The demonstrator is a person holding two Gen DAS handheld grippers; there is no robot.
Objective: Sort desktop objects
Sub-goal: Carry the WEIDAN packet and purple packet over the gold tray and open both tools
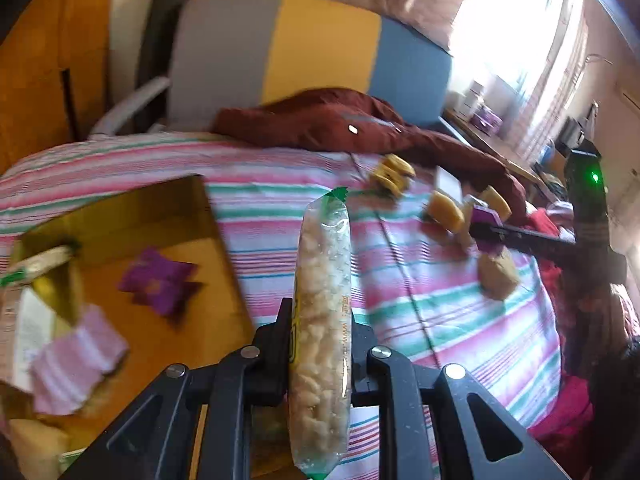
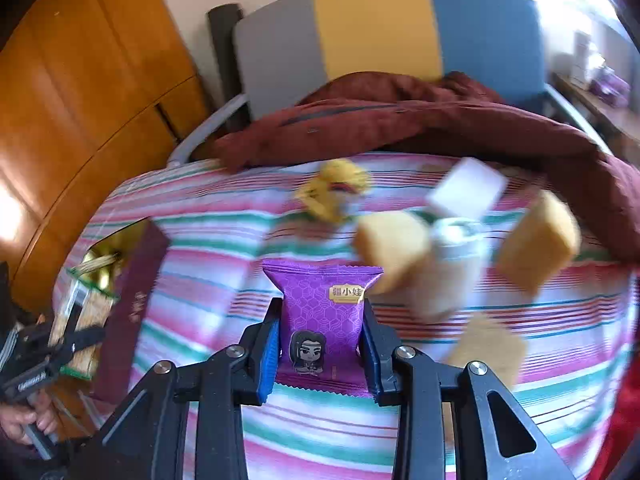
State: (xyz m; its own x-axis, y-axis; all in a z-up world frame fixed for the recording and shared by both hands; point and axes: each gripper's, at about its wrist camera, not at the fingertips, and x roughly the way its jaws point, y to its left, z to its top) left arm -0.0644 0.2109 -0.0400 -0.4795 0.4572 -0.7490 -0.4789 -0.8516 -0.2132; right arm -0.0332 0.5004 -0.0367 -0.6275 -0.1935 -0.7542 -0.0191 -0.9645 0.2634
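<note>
While your left gripper (image 1: 320, 356) hovered beside the open brown cardboard box (image 1: 224, 236), its two black fingers were clenched on one long clear packet of pale puffed-rice snack (image 1: 323, 312), which stood upright between them with its green sealed tip pointing away from you. Inside the box you could count one purple foil snack packet (image 1: 158, 284), one pink-and-white striped packet (image 1: 76, 364) and one more long rice-snack packet (image 1: 38, 265) leaning at the far left corner.

Your right gripper (image 2: 323, 344) was closed on one purple foil packet with a cartoon figure and a gold label (image 2: 324, 312); its blue-padded fingers (image 2: 267, 360) pressed both sides, and the packet was held above the pink, green and white striped cloth (image 2: 240, 240).

On the cloth behind it, blurred, lay about three yellow-brown wrapped cakes (image 2: 394, 250), one crumpled yellow packet (image 2: 334, 192), one white square packet (image 2: 466, 192) and one silver-topped can (image 2: 458, 240). One dark red jacket (image 2: 400, 128) lay across the far edge of the cloth, in front of the grey, yellow and blue headboard (image 2: 376, 24).
</note>
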